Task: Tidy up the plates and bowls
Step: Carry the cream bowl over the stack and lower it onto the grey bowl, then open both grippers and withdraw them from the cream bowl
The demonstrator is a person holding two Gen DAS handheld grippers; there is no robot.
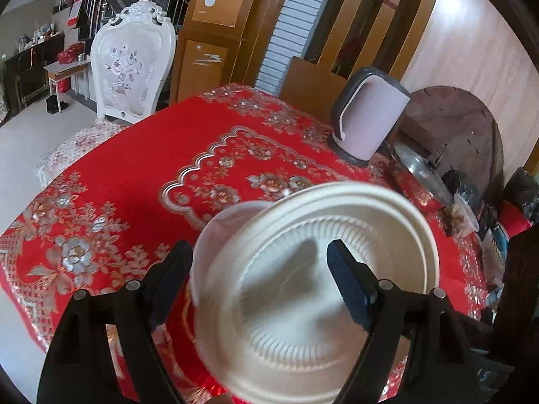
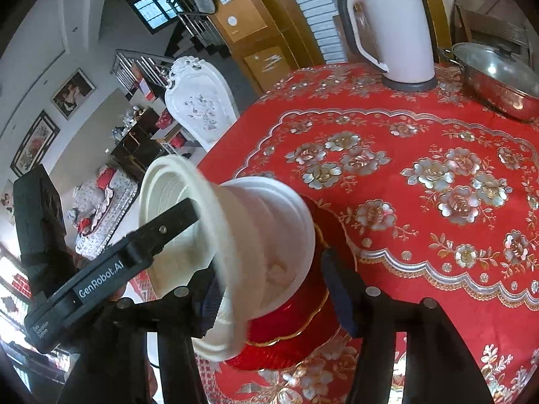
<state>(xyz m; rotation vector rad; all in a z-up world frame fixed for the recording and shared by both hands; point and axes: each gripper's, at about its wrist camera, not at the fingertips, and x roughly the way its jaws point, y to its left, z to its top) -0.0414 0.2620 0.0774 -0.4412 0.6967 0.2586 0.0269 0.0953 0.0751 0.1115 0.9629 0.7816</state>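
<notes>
From my left wrist camera, the white ribbed disposable bowl (image 1: pixel 313 289) sits between the left gripper (image 1: pixel 259 279) fingers, above the red floral tablecloth (image 1: pixel 134 181). Behind the bowl, at the cloth's far edge, stands the white electric kettle with grey handle (image 1: pixel 369 114); the steel lidded pot (image 2: pixel 498 80) is just right of the kettle, the white carved chair (image 1: pixel 131 60) well left.

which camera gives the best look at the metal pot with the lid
The right wrist view. There the metal pot sits whole at the upper right, lid and rim clear, beside the kettle. In the left wrist view the pot shows only as a tilted sliver behind the kettle.
</notes>
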